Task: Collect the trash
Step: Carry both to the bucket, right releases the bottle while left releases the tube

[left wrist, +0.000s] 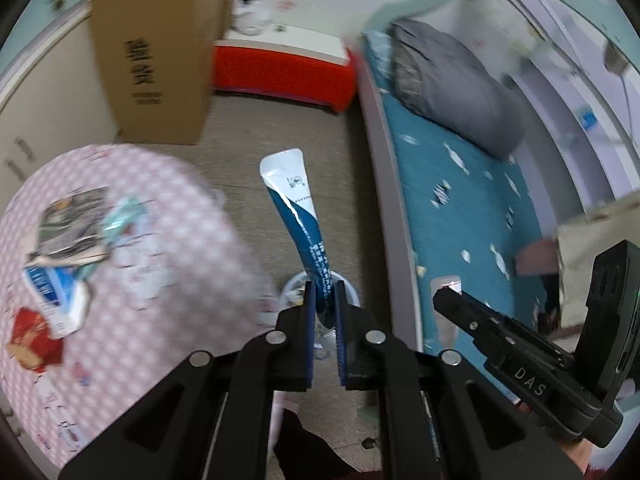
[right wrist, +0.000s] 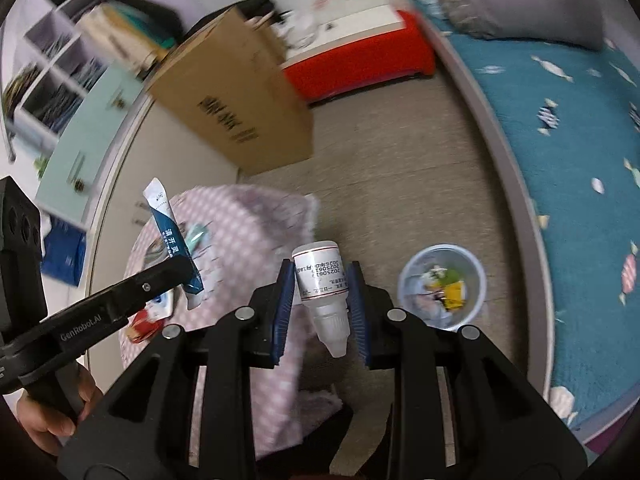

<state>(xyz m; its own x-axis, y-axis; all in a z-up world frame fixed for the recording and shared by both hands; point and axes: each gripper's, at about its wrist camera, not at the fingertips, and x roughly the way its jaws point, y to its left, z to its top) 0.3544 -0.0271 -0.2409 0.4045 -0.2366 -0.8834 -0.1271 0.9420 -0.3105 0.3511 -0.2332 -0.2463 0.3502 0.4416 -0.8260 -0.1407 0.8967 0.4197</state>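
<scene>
The blue-and-white sachet [left wrist: 296,216] stands up out of the left tongs [left wrist: 324,300], pinched flat at its lower end so it cannot flutter loose, right above the clear trash cup [right wrist: 442,286] on the floor, seemingly for a drop; the small white dropper bottle [right wrist: 324,292] sits nozzle-back between the pads of the right tongs [right wrist: 320,304], clamped across its body because it is round and slippery, near the cup, which already holds scraps; more wrappers [left wrist: 64,240] wait on the pink-checked counter [left wrist: 160,280] beside the teal bed [left wrist: 460,208]
</scene>
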